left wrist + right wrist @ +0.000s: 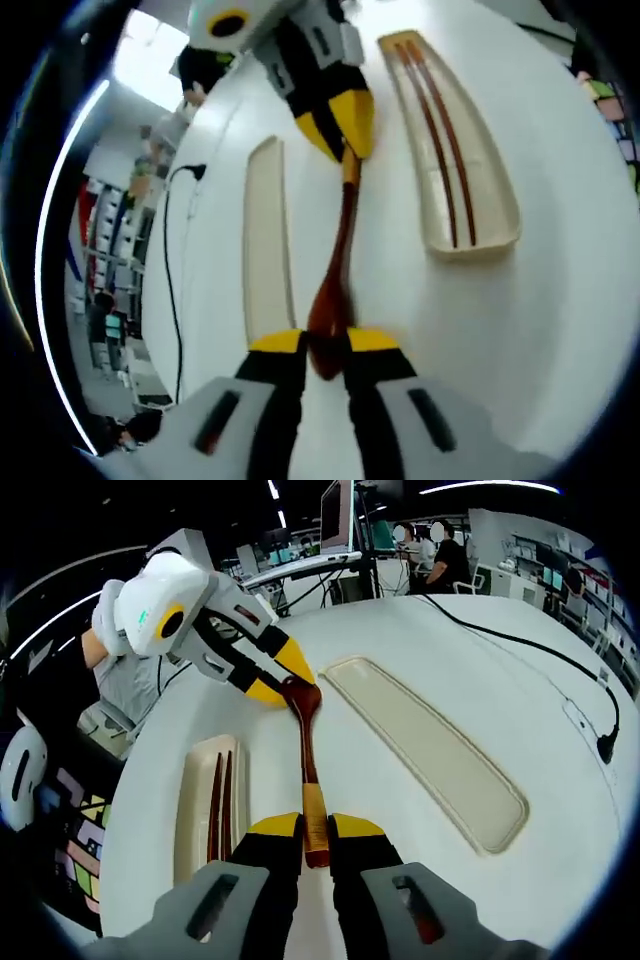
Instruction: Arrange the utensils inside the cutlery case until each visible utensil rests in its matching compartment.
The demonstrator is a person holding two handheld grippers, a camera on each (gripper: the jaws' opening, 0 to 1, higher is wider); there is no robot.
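Note:
A brown wooden spoon (340,235) stretches between my two grippers, between the two beige case halves on the white table (560,300). My left gripper (323,342) is shut on the spoon's bowl. My right gripper (316,828) is shut on the lighter handle end of the spoon (308,760). In the left gripper view the right gripper (345,140) comes in from the top. In the right gripper view the left gripper (285,685) enters from the upper left. One case half (490,215) holds two dark chopsticks (440,150); it also shows as a tray (190,830) with chopsticks (220,805).
The other long beige case half (265,240) (430,745) lies empty beside the spoon. A black cable (530,650) with a plug (606,746) runs over the table's far side. People sit at desks with monitors (335,515) beyond the table.

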